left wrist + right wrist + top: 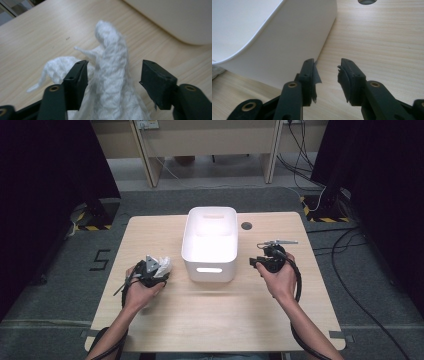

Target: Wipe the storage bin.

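A white knitted cloth [111, 50] lies crumpled on the wooden table [225, 310], left of a white plastic bin [186, 240]. My left gripper [115, 67] is open with the cloth rising between its jaws; the left jaw touches the fabric and the right jaw stands clear of it. From above, the left gripper [150, 270] sits over the cloth [165, 265]. My right gripper [327, 65] is open and holds nothing, low over the table beside the bin's wall [287, 37]. In the high view the right gripper [270, 260] is just right of the bin.
The bin stands in the middle of the table, and its inside looks bare. A round cable hole [246, 225] sits behind its right corner. Desk legs and cables are on the floor beyond the far edge.
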### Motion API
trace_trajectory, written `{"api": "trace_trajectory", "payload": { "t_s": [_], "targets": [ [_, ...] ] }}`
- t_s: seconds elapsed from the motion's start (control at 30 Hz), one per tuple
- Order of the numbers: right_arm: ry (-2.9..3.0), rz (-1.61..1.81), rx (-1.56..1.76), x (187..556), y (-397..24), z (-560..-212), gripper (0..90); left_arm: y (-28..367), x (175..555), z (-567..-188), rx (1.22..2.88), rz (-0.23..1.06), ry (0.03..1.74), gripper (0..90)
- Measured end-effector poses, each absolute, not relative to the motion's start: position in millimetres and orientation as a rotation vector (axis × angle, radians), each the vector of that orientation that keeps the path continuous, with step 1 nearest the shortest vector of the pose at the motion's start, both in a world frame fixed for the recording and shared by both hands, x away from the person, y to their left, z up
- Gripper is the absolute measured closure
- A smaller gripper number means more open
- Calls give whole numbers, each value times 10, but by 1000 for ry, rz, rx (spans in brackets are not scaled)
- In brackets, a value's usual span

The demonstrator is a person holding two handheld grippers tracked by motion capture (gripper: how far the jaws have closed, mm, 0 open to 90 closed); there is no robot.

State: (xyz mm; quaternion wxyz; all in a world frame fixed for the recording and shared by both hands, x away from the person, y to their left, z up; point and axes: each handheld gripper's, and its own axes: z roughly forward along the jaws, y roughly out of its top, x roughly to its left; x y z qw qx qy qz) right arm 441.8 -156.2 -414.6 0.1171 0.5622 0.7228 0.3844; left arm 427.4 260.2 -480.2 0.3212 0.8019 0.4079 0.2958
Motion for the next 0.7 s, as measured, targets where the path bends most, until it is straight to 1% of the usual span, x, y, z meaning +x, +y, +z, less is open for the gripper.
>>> {"api": "trace_trajectory", "payload": {
  "t_s": [0.2, 0.47, 0.6, 0.7],
  "targets": [
    [2106, 1127, 1652, 4392, -1621, -4143, 643, 2662, 4167, -4599, 2048, 785, 1021, 255],
    [2073, 1109, 1685, 4330, -1814, -4165, 642, 2877, 3985, -4388, 1967, 790, 1013, 224],
    [2050, 1093, 1710, 4289, -1937, -4192, 640, 3055, 3895, -4356, 1912, 793, 1045, 218],
    [2036, 1083, 1725, 4255, -2033, -4219, 639, 3219, 3822, -4416, 1872, 788, 1088, 219]
  ]
}}
